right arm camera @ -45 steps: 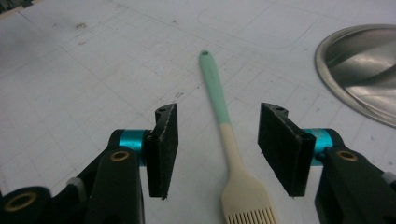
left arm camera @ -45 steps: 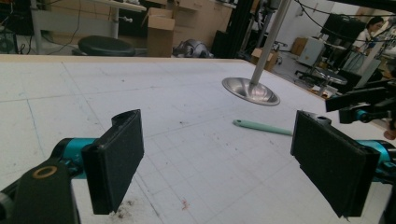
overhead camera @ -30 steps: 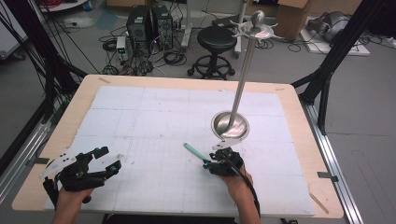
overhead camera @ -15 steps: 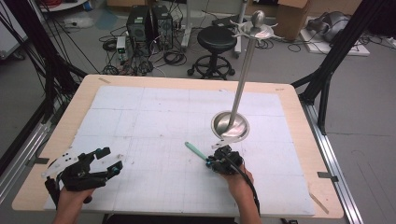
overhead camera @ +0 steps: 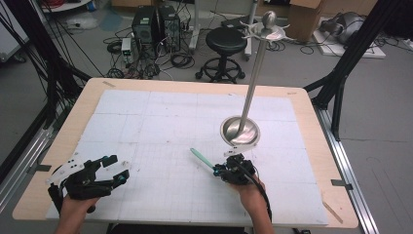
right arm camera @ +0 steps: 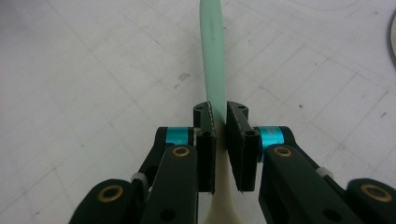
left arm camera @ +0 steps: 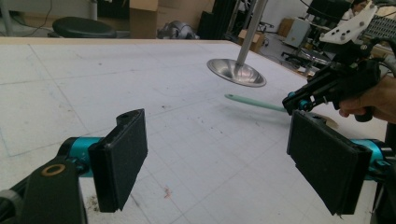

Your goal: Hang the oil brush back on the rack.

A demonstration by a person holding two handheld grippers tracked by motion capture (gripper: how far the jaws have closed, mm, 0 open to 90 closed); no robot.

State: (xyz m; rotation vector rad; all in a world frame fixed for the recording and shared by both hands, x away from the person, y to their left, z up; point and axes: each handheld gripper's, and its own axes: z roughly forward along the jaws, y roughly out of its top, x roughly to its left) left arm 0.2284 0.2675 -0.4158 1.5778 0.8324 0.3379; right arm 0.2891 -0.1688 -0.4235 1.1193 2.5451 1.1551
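My right tongs point(right arm camera: 220, 122) have just been closing and now pinch the green-handled spoon point(right arm camera: 212, 56) by its handle, low over the white desk point(overhead camera: 160, 122), just in front of the metal stand's point(overhead camera: 239, 130) round base. My left tongs point(left arm camera: 219, 158) rest near the desk's front left corner, jaws wide apart and holding nothing.
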